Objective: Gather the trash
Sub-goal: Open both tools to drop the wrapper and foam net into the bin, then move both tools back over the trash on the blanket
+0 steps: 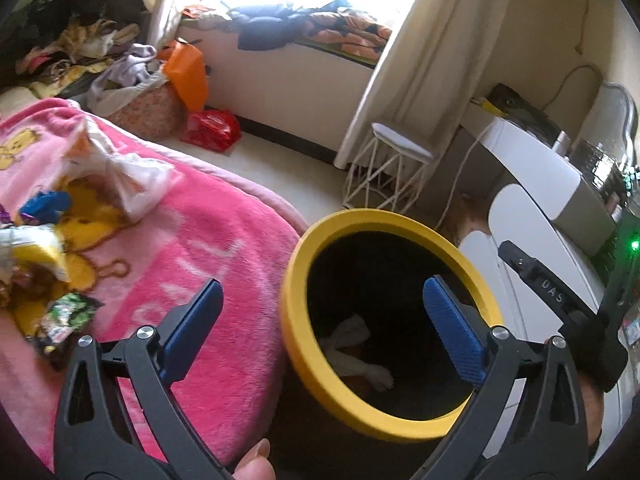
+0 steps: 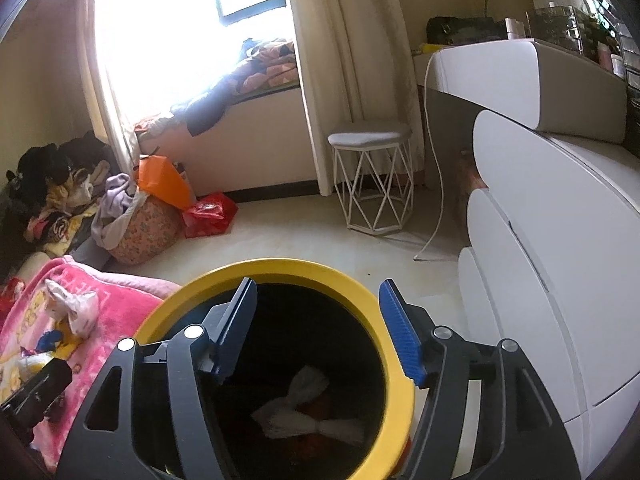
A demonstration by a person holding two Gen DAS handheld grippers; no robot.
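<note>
Yellow-rimmed trash bin standing beside pink blanket, white crumpled tissue lying inside it, right gripper hovering wide and empty over bin, left gripper spreading wide and empty, snack wrappers littering blanket.

Black bin with yellow rim, upright beside the bed, holding crumpled white tissue at the bottom. More trash on the pink blanket: crumpled white bag, green wrapper, yellow-white packet.
</note>
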